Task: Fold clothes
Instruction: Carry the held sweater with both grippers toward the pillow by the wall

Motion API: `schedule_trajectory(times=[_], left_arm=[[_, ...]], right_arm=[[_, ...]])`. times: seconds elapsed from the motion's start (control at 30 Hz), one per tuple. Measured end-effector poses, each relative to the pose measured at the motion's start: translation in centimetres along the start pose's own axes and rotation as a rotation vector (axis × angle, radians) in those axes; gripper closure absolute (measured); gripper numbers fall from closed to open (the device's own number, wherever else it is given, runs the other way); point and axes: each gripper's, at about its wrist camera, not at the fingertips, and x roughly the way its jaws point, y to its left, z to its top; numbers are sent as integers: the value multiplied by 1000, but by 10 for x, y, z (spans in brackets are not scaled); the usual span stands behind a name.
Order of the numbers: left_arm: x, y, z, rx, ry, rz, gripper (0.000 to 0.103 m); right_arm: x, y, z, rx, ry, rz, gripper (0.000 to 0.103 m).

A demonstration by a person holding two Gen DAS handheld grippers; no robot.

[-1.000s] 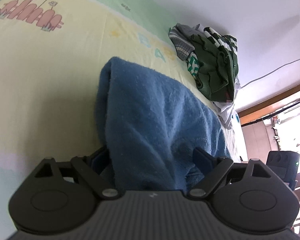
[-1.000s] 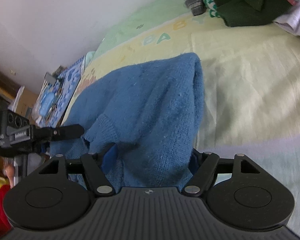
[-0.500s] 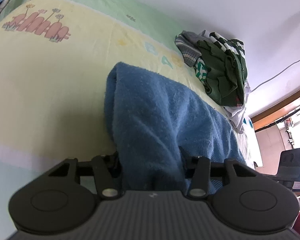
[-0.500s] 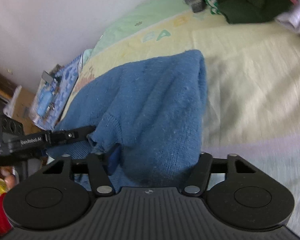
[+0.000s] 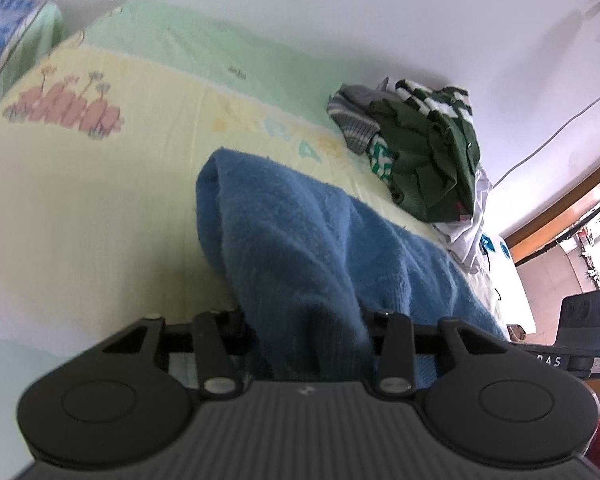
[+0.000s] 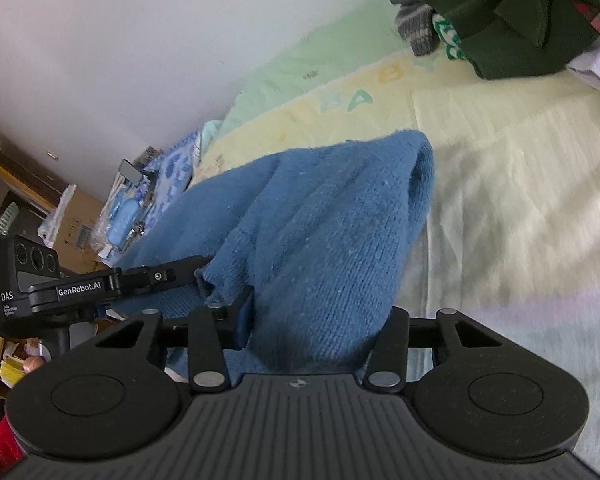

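Both the left gripper (image 5: 306, 320) and right gripper (image 6: 314, 316) seem clamped on a lifted blue sweater (image 6: 328, 224); fingertips are hidden. Uneven pulling could slip the knit free, spoiling the fold.

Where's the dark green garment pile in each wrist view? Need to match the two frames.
Left wrist: the dark green garment pile sits upper right of centre, beyond the far end of the blue sweater, near the wall.
Right wrist: the same pile fills the top right corner, partly cut off by the frame edge.
Shared landmark: the pastel letters printed on the bedsheet, just beside the pile.
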Motion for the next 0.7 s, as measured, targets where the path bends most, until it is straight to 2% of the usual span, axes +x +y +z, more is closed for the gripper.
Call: schedule_trajectory(times=[0.2, 0.4, 0.7], left_arm=[[-15, -7, 18, 31, -26, 30, 62], [-15, -5, 46, 71, -7, 83, 62], [-6, 14, 90, 136, 39, 133, 62]], right_arm=[[2, 14, 11, -37, -28, 20, 55], [13, 27, 32, -90, -32, 19, 55], [42, 54, 54, -88, -52, -39, 55]])
